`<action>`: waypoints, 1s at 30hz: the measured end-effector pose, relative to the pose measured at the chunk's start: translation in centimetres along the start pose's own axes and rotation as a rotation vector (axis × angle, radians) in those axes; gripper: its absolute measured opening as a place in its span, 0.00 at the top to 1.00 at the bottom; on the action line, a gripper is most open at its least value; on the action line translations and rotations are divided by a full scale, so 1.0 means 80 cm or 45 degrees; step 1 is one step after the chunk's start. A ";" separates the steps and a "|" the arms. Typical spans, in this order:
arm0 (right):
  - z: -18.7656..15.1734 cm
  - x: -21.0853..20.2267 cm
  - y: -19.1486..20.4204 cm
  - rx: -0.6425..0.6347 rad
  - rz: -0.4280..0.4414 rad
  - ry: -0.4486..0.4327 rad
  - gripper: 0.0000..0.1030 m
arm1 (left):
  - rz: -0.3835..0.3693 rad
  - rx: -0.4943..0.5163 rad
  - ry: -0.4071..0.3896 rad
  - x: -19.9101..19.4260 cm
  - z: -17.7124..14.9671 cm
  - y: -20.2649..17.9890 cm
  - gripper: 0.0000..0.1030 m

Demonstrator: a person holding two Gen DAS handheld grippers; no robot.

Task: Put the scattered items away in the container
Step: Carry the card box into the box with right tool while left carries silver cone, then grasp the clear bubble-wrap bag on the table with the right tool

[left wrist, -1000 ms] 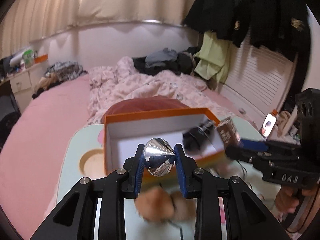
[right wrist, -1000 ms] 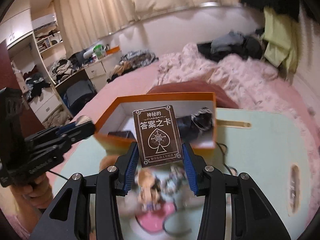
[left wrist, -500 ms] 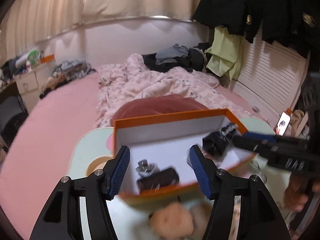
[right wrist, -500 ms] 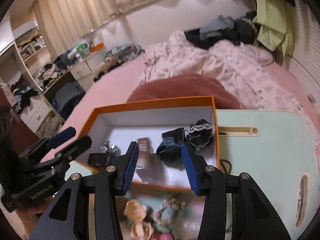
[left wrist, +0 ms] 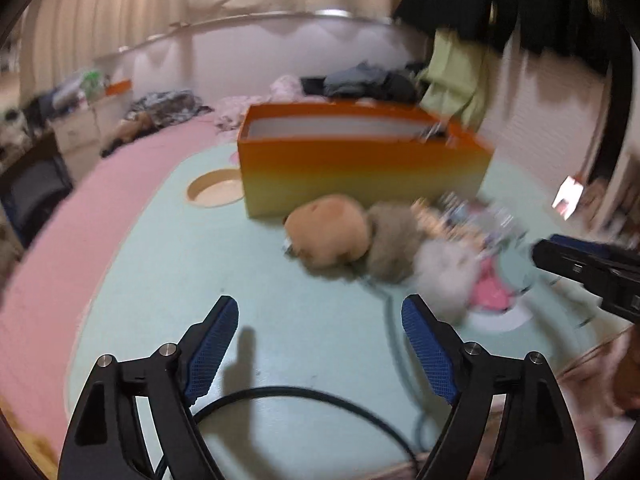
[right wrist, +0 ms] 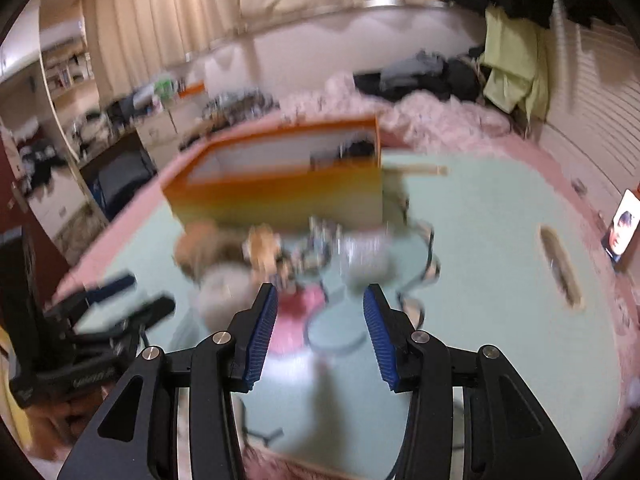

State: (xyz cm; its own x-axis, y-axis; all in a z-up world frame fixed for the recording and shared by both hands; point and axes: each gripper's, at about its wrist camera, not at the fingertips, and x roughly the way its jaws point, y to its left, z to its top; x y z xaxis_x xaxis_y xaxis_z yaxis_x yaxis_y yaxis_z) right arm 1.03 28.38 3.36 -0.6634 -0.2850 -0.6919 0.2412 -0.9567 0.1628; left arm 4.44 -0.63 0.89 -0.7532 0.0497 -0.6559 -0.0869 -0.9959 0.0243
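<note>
- The mint-green table (left wrist: pixel 168 280) carries everything; its near-left part is bare, which leaves wide room for the left gripper to travel, while the near and right edges drop toward pink bedding.
- The orange box (left wrist: pixel 360 172), the container, stands at the far middle of the table with its long axis running left to right. Its open top faces up, and a few dark things show just above the rim at its right end.
- The scattered items lie in a blurred heap just in front of the box's near wall: a tan plush ball (left wrist: pixel 328 232) at the left, a grey-brown fluffy one (left wrist: pixel 390 242) touching it, a white fluffy one (left wrist: pixel 444 276) nearer and to the right, then small trinkets and a pink piece (left wrist: pixel 490 292) at the right end.
- The left gripper (left wrist: pixel 320 344) is spread wide and empty. The heap lies ahead of it and slightly right, with the white fluff just beyond its right finger.
- The right gripper (right wrist: pixel 318 332) is also parted and holds nothing. It points straight at the pink piece and trinkets, so I judge it nearer to that end, and the left one nearer to the tan ball.
- A black cable (left wrist: pixel 288 394) loops across the table near the left gripper and could snag a low sweep.
</note>
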 end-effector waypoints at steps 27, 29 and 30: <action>0.050 0.065 -0.041 0.170 -0.055 0.050 0.56 | -0.008 -0.009 -0.024 0.006 -0.012 0.002 0.00; 0.046 0.064 -0.030 0.101 -0.041 0.040 0.67 | -0.013 -0.009 -0.024 0.006 -0.012 0.002 0.00; 0.042 0.060 -0.026 0.083 -0.025 0.026 0.67 | -0.034 -0.004 -0.024 0.005 -0.012 0.001 0.00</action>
State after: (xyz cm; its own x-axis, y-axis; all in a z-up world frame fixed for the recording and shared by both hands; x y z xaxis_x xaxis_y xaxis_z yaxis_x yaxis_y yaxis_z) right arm -5.03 28.84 2.04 -0.6527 -0.2652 -0.7097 0.1809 -0.9642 0.1939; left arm 4.76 -0.78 -0.09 -0.7628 0.0776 -0.6419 -0.1051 -0.9944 0.0048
